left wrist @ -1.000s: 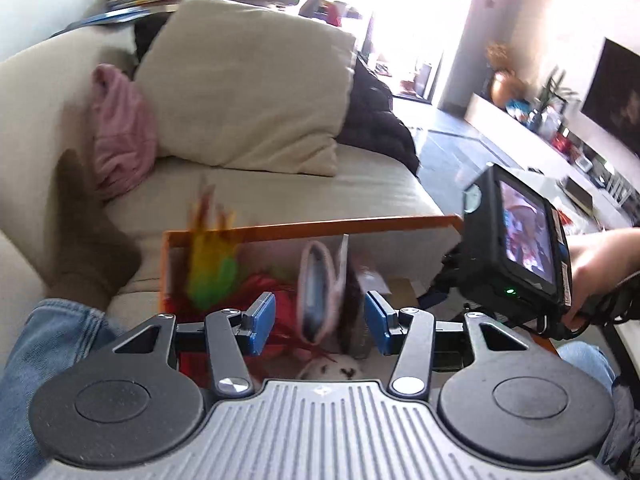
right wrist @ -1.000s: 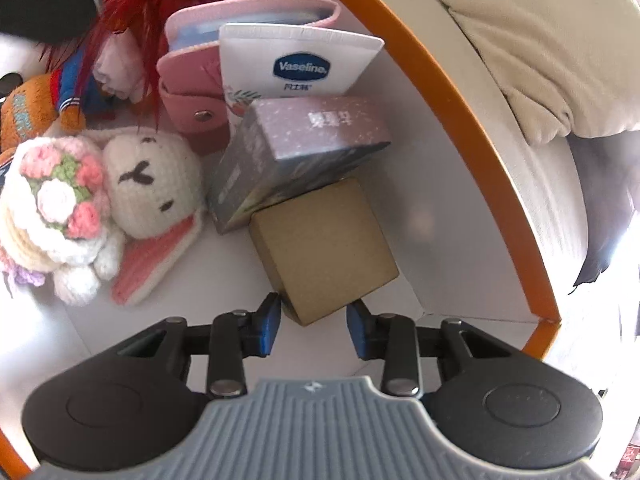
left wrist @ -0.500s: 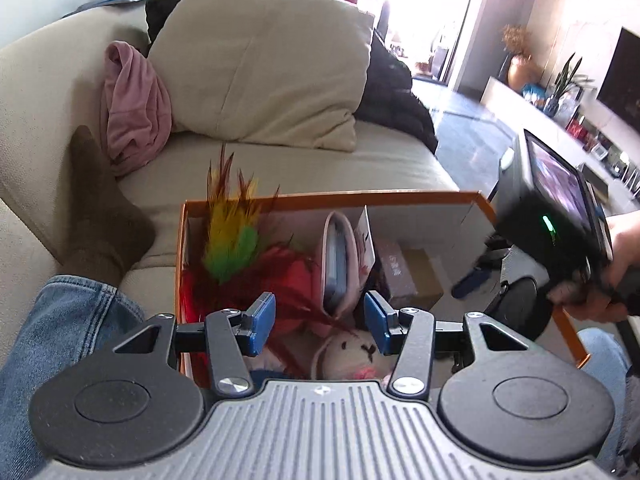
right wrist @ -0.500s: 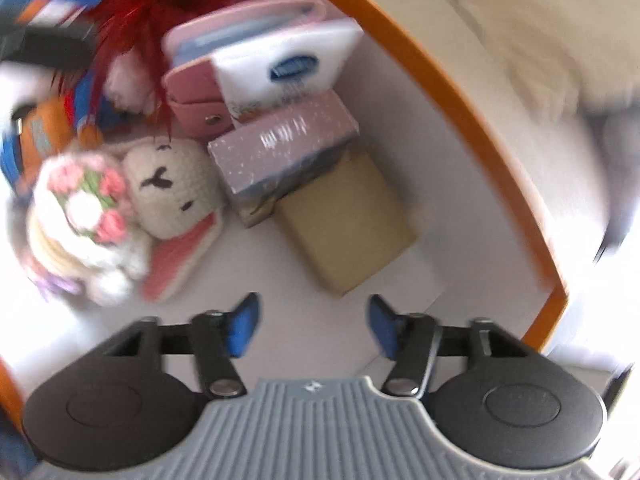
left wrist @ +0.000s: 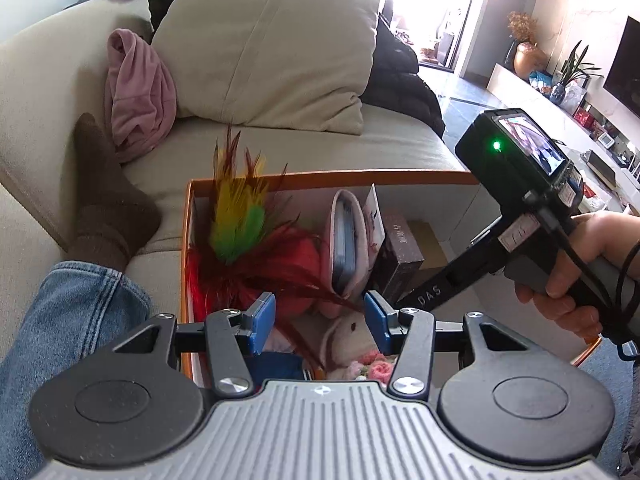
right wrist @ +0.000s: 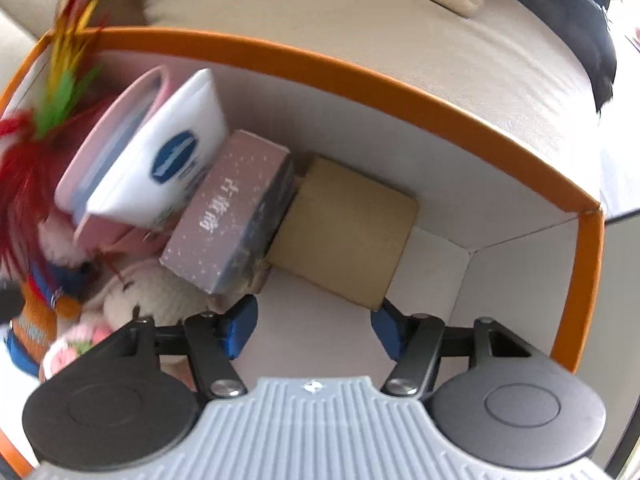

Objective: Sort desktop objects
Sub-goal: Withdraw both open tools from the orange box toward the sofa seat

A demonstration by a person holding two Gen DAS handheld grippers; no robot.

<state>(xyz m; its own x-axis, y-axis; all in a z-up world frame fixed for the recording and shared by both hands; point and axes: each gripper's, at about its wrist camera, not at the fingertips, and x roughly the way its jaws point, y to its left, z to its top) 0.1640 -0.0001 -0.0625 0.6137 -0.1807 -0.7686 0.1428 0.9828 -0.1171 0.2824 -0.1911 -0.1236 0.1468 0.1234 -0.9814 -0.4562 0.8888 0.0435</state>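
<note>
An orange-rimmed box [left wrist: 332, 176] [right wrist: 360, 76] sits on a sofa and holds several objects. A brown cardboard box [right wrist: 344, 236] lies on its floor beside a purple speckled box [right wrist: 228, 208]. A white Vaseline tube [right wrist: 168, 156], a pink case [left wrist: 344, 236], a feather toy [left wrist: 240, 216] and a crocheted bunny [left wrist: 352, 332] fill the left part. My right gripper [right wrist: 314, 326] is open and empty, just short of the brown box. My left gripper [left wrist: 320, 318] is open and empty, over the box's near edge.
A beige sofa [left wrist: 304, 148] carries a large cushion [left wrist: 272, 48], a pink cloth [left wrist: 138, 88] and a dark jacket [left wrist: 404, 80]. A jeans leg [left wrist: 68, 332] and a brown sock [left wrist: 108, 200] lie at the left. The right gripper's handle and camera [left wrist: 520, 164] cross the box's right side.
My right gripper opened and let go of the brown cardboard box, which now lies on the box floor, then drew back. My left gripper rose, bringing the box more into view.
</note>
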